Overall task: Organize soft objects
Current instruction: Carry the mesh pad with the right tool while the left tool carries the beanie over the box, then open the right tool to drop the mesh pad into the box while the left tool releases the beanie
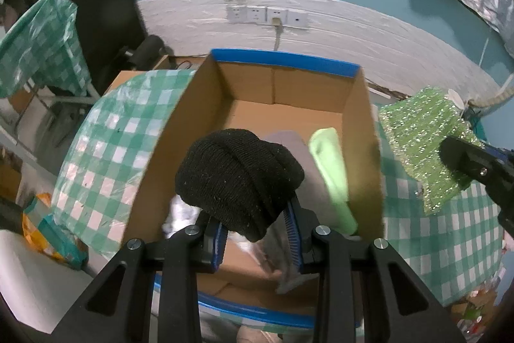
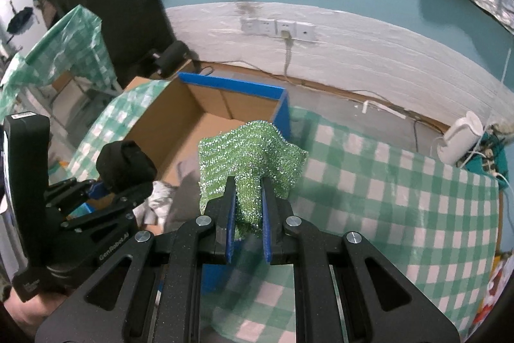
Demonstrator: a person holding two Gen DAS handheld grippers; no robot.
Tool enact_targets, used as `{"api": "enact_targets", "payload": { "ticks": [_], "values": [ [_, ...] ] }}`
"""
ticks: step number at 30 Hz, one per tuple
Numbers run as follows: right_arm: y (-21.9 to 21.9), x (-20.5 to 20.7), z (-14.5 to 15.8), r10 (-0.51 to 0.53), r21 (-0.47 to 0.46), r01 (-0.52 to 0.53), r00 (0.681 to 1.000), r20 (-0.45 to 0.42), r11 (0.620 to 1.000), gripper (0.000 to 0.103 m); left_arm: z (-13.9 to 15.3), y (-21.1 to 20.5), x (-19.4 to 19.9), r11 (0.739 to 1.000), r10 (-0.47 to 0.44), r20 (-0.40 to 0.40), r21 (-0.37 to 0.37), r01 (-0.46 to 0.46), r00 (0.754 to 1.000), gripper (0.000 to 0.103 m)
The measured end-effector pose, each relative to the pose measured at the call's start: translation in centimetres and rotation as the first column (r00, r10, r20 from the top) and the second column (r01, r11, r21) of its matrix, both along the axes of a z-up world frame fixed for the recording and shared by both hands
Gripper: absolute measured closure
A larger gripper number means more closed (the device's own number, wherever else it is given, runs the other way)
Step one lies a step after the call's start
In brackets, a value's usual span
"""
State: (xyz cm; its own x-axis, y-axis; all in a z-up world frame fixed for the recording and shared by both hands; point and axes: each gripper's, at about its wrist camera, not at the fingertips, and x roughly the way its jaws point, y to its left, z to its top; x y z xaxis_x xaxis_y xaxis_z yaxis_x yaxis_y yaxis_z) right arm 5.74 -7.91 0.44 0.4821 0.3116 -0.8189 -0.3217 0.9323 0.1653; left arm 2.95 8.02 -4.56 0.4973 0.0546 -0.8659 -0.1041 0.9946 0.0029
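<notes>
L gripper (image 1: 257,224) is clamping a black knitted beanie-like bundle (image 1: 239,179) w/ jaws partly closed around its lower end, bulk bulging out above the blue pads. It's hanging over the open brown cardboard box w/ blue taped rim (image 1: 282,58), prob so a release drops it straight inside. Box is already holding a grey soft cloth (image 1: 308,163) and a pale green rolled cloth (image 1: 331,169), lying side by side, green one along the right wall; something whitish is lying under the beanie, too blurred to ID.

R gripper (image 2: 247,201) is pinching a sparkly green mesh scrubbing cloth (image 2: 250,153), jaws nearly shut since fabric is thin; the cloth is flopping over the fingertips. It's sitting near the box's right blue wall, above the green-and-white checked plastic tablecloth (image 2: 401,188), not yet over the opening. Judging: both items are en route to box, L closer to drop. Risk: mesh cloth is snagging on pads at release.
</notes>
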Motion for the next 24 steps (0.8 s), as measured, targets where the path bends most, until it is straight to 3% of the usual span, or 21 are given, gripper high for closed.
{"api": "enact_targets", "payload": {
  "ticks": [18, 21, 23, 24],
  "values": [
    [8.0, 2.3, -2.8, 0.095, -0.027, -0.097, 0.994, -0.061, 0.995, 0.091, -1.5, 6.7, -0.4, 0.997, 0.081, -0.002, 0.009, -0.081, 0.997, 0.069],
    [8.5, 2.7, -3.2, 0.090, -0.011, -0.092, 0.992, -0.085, 0.996, 0.077, -1.7, 7.3, -0.5, 0.996, 0.094, 0.002, 0.005, -0.094, 0.996, 0.068],
    [8.7, 2.8, -3.4, 0.088, -0.016, -0.090, 0.992, -0.095, 0.996, 0.057, -1.9, 7.5, -0.6, 0.996, 0.091, 0.000, -0.008, -0.091, 0.996, 0.065],
    [8.9, 2.8, -3.4, 0.084, -0.022, -0.087, 0.992, -0.090, 0.996, 0.053, -2.0, 7.5, -0.6, 0.996, 0.087, -0.003, -0.013, -0.087, 0.996, 0.064]
  ]
}}
